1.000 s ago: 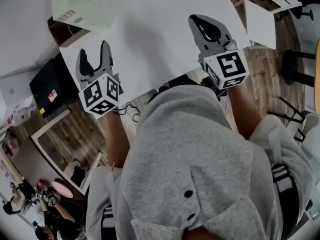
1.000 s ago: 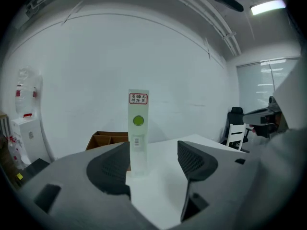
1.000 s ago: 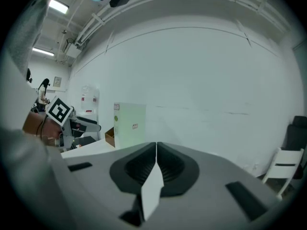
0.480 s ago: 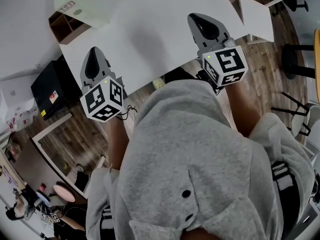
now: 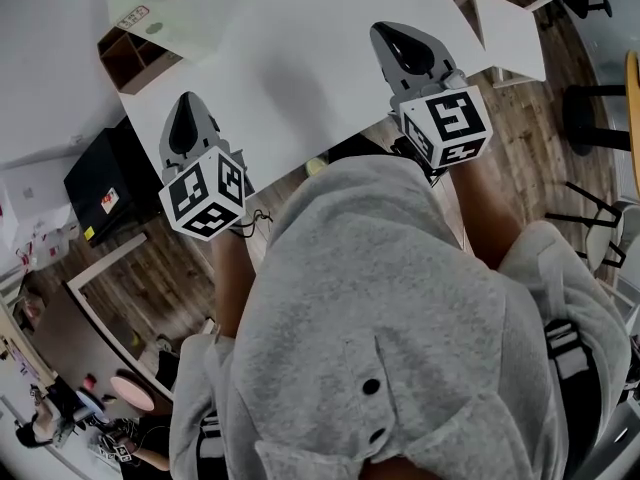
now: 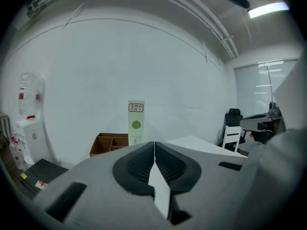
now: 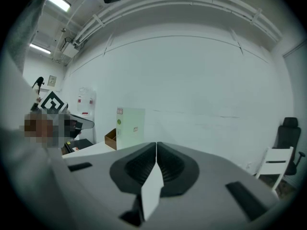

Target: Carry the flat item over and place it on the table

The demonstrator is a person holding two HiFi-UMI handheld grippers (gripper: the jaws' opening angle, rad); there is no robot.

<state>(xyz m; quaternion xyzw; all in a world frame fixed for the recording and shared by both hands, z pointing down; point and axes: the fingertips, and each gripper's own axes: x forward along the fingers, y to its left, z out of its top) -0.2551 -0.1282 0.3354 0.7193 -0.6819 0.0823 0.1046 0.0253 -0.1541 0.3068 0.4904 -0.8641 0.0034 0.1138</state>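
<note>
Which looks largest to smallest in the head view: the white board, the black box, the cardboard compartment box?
1. white board, by far.
2. black box on the floor.
3. cardboard compartment box, though it is partly covered, and both boxes lie farther from the camera than the board.

Sheet (image 5: 300,58) smooth matt, hoodie (image 5: 400,298) gry cloth, floor (image 5: 150,263) wood.

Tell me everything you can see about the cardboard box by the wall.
The box is brown cardboard, low and open-topped, with dividers splitting it into compartments. It sits upright on the floor against the white wall, just left of a tall pale green panel; whether they touch is unclear. In the head view, the corner of the white table overlaps it.
</note>
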